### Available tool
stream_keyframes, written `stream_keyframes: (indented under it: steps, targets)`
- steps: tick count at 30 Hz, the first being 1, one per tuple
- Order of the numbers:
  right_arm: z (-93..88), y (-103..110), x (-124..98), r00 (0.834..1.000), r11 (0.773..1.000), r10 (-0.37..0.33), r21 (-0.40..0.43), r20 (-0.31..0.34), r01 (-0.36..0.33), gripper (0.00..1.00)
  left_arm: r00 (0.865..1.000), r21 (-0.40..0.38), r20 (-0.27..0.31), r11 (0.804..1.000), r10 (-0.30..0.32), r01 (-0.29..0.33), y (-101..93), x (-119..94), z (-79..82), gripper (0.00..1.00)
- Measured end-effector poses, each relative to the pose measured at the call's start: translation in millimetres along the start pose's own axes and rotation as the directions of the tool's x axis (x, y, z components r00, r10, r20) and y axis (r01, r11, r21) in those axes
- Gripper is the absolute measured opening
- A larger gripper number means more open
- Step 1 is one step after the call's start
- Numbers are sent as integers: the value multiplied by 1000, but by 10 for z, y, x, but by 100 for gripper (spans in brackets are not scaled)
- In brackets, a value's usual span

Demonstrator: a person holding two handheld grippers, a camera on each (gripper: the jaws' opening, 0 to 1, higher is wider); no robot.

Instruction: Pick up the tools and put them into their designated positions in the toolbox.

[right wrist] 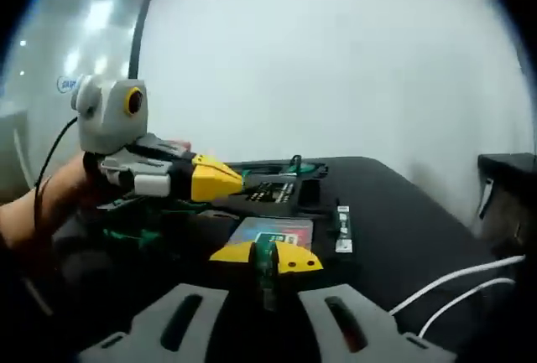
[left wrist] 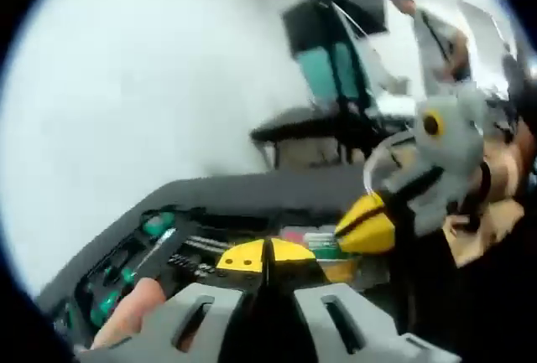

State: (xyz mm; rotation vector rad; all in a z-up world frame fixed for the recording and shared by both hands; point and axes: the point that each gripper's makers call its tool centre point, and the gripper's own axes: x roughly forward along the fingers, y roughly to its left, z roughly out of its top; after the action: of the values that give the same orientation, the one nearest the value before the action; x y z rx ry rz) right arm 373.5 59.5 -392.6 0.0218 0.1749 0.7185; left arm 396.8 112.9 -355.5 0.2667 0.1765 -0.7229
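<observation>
In the right gripper view our right tongs (right wrist: 265, 261) have their yellow tips pinched on a slim green tool (right wrist: 267, 272), whose long axis runs straight away from the camera toward 12 o'clock. In the left gripper view our left tongs (left wrist: 266, 256) have yellow tips pressed together with only a dark seam between them; we cannot tell whether anything is held. Beyond both lies the open toolbox (left wrist: 180, 250), a dark moulded tray holding green-handled drivers, on the matte black counter (right wrist: 403, 229). At 9 o'clock in the right gripper view the left tongs hover above the tray. White cables (right wrist: 457, 287) trail at 4 o'clock. A person (left wrist: 432, 32) stands at 1 o'clock in the left gripper view.
</observation>
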Motion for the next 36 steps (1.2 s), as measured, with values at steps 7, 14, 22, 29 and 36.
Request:
stream_keyframes:
  steps: [7,14,22,29,36]
  targets:
    - [5,75,271,993,977,-49,-214,-109,25,0,981,-47,90,985,172,-168,170,-526,16,6]
    - [-25,-12,243,976,957,-153,-268,-153,108,0,946,21,132,954,295,-300,224,-1176,-145,6]
    - [4,-7,173,995,963,-69,-264,-73,47,0,685,-4,227,704,692,-710,1033,-2438,-488,6]
    - [473,-370,-38,990,976,-141,-163,11,141,9,646,-193,311,712,697,-675,1122,-2659,-534,6]
    - [379,-993,-114,922,945,-202,-313,-331,95,18,687,-132,260,730,678,-670,1082,-2512,-603,6]
